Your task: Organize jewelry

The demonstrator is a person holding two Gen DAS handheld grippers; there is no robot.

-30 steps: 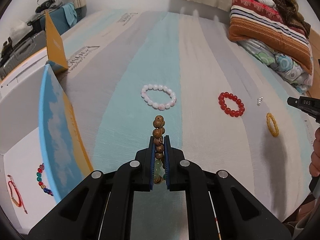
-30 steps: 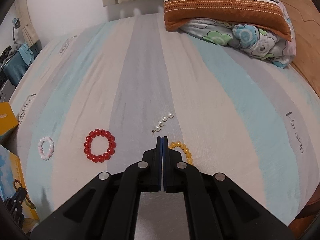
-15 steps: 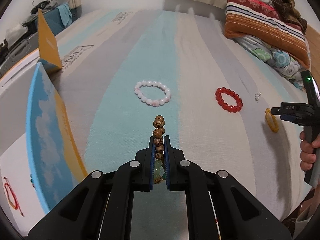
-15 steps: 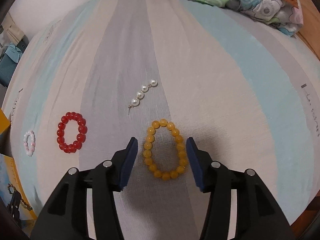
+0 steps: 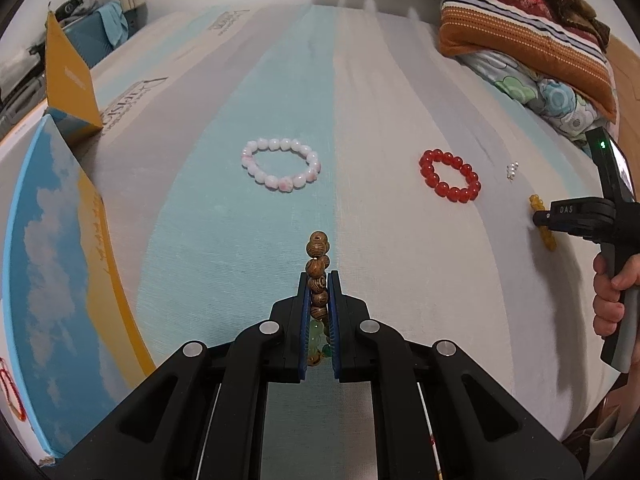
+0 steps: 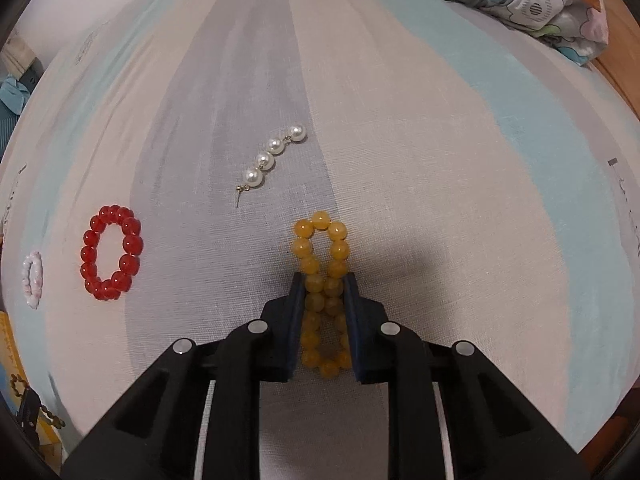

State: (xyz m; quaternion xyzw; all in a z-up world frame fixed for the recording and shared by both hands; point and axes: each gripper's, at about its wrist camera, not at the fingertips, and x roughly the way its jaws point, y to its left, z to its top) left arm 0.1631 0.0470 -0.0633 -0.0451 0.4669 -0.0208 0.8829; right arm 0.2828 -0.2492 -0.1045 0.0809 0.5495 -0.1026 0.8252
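Starting at the far left, the open box (image 5: 60,240) with the sky-printed lid stands at the edge of the bed (image 5: 360,80), and a red string piece (image 5: 8,396) already lies inside it, so that is probably where each bracelet should end up. The left gripper (image 5: 319,304) has its fingers pressed together on a wooden bracelet (image 5: 317,264), which sticks out past the tips; it only needs a steady carry toward the box without any loosening. Ahead on the cloth lie a pink-white bracelet (image 5: 280,164) and, to its right, a red bracelet (image 5: 450,180), both untouched. Further right is a short pearl earring (image 6: 272,156), just beyond the yellow bracelet (image 6: 322,280). The right gripper (image 6: 323,292) has just been closing, and its fingers now squeeze the yellow bracelet from both sides, flattening the loop so the two strands meet between the pads, while it rests on the sheet. Doing this step well means finishing the squeeze with both strands caught, not one, since round beads can roll out. Lift straight up and slowly, keeping the tips clear of the cloth so no fold comes along, and stay off the earring.
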